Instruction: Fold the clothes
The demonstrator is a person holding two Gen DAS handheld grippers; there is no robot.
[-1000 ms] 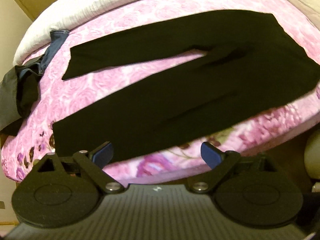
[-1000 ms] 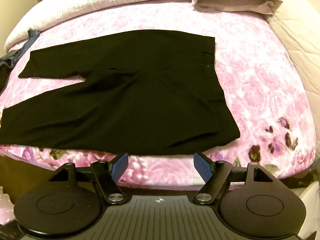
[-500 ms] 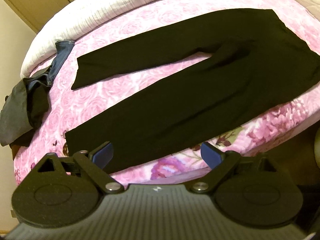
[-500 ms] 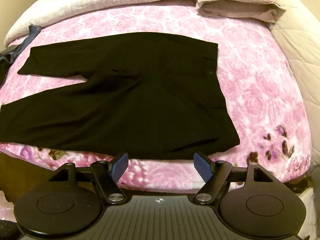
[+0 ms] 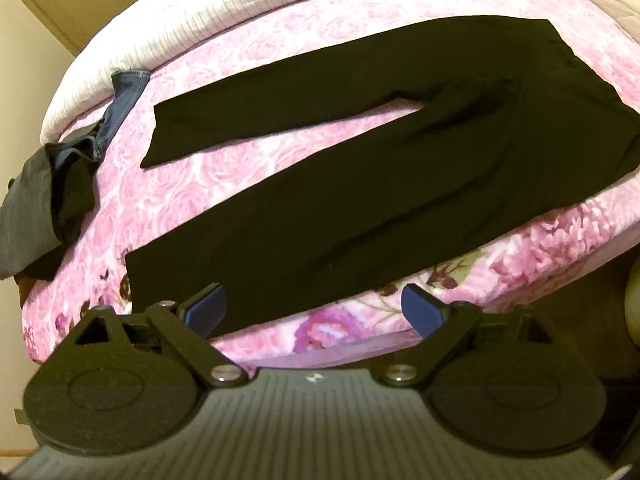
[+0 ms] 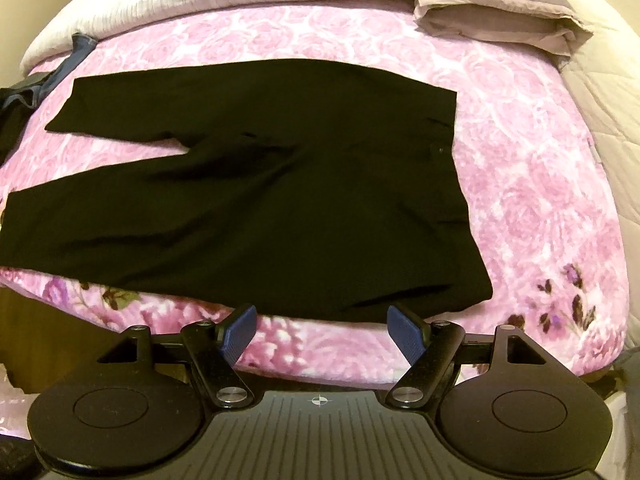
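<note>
change: both views have crept in on the bed (image 6: 540, 208), trousers unmoved | black trousers (image 6: 260, 208) flat, legs left, waistband right | left gripper (image 5: 314, 310) fingers released above near hem | right gripper (image 6: 322, 330) fingers released at near waist corner | first fold not yet begun

Black trousers (image 5: 360, 184) flat on pink bedspread (image 5: 208, 184) — left tool (image 5: 314, 310) agape above.

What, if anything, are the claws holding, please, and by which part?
Nothing: the left claw and right claw are open, above the trousers.
</note>
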